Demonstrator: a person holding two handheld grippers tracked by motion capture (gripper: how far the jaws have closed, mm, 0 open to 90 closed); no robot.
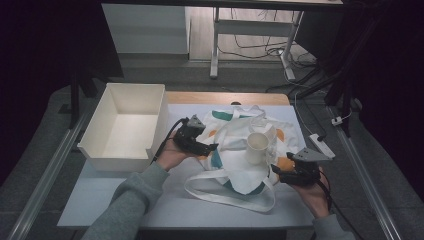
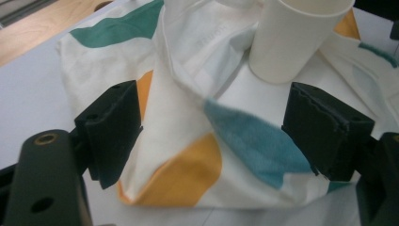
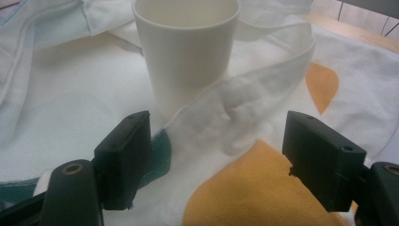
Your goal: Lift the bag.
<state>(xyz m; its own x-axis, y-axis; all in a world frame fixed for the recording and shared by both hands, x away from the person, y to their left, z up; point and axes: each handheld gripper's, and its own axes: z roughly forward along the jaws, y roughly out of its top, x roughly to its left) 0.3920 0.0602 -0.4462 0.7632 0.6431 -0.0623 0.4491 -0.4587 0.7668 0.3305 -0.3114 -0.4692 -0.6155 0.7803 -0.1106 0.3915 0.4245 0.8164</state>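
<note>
A white cloth tote bag (image 1: 235, 150) with green, teal and orange patches lies crumpled on the table, its long straps looping toward the front edge. A white paper cup (image 1: 257, 147) stands upright on top of it. My left gripper (image 1: 212, 148) is at the bag's left edge, open, with the bag's folded corner (image 2: 188, 155) between its jaws. My right gripper (image 1: 276, 171) is at the bag's right front, open, and one strap (image 3: 244, 108) runs between its jaws. The cup (image 3: 187, 52) rises just beyond that strap, and it also stands beyond the left jaws as the cup (image 2: 296, 37).
An empty white open box (image 1: 127, 125) sits on the table at the left, close to my left hand. The white table top (image 1: 110, 195) has bare surface at the front left. A white power strip (image 1: 321, 145) lies at the right edge.
</note>
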